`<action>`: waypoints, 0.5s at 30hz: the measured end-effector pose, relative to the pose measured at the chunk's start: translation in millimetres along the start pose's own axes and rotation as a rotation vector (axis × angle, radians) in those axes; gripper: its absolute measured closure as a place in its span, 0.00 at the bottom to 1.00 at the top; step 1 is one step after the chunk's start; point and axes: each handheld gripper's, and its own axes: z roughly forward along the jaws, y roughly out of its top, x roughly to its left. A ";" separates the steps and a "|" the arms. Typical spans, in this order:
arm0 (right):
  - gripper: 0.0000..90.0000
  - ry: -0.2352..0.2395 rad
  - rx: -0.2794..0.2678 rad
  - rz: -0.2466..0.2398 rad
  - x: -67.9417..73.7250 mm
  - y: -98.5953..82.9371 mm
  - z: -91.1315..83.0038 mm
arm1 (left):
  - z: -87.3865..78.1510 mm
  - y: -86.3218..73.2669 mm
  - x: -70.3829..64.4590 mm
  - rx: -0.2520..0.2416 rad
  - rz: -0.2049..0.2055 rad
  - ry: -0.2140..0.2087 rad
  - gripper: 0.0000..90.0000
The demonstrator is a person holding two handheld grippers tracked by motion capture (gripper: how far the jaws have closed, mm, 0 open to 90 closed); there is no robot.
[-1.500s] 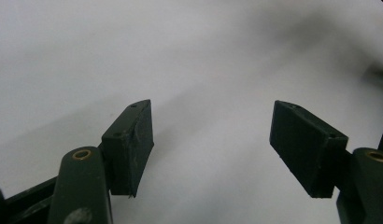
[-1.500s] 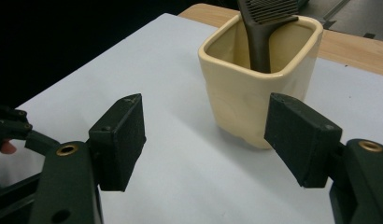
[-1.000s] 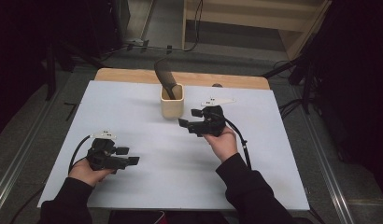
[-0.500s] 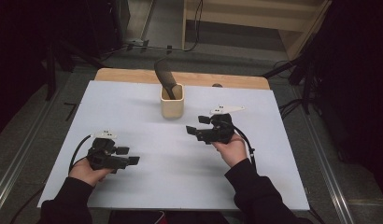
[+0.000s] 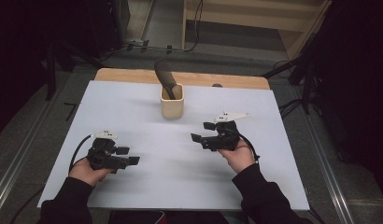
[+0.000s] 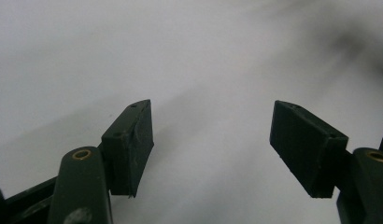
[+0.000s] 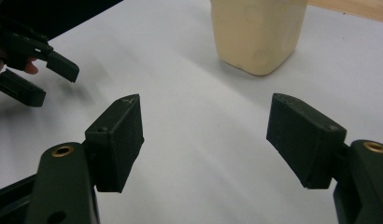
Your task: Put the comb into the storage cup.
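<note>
Item 1, left tongs [image 5: 129,156]: held low at the near-left of the white tabletop [image 5: 133,107], jaws spread wide, nothing between them. The left gripper view looks down on bare white surface between the two black pads [image 6: 133,140].

Item 2, cream holder [image 5: 172,101]: a squarish, round-cornered cup standing upright at the far middle of the tabletop, just in front of the wooden strip [image 5: 129,74] along the far edge. Contents: one dark utensil [image 5: 164,75], handle end down inside, the broad dark end rising above the rim and leaning back and to the left. Whether anything else lies in the cup cannot be told.

Item 3, right tongs [image 5: 202,131]: held over the tabletop to the right of and nearer than the holder, apart from it, jaws wide and empty, pointing leftward. The right gripper view shows the holder's lower wall [image 7: 257,32] ahead and slightly right of the gap.

Handling note, as a judgement: the work appears to be with the holder and its utensil, and both tongs stand clear of it. For a clean approach, bring the right tongs in level with jaws wide, centred on the cup wall or on the utensil's raised end, and close only once both pads bracket it. The cup looks light; a sideways nudge could slide or tip it, so the left tongs may steady it.
</note>
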 end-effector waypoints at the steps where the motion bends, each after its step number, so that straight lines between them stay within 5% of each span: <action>1: 0.28 -0.001 -0.002 -0.002 0.2 -1.0 -0.7 | 0.0 0.0 -0.1 0.001 0.001 0.000 0.34; 15: 0.26 -0.006 0.021 -0.004 -0.6 -13.5 -18.1 | 0.4 -0.1 -0.9 0.002 0.004 0.000 0.34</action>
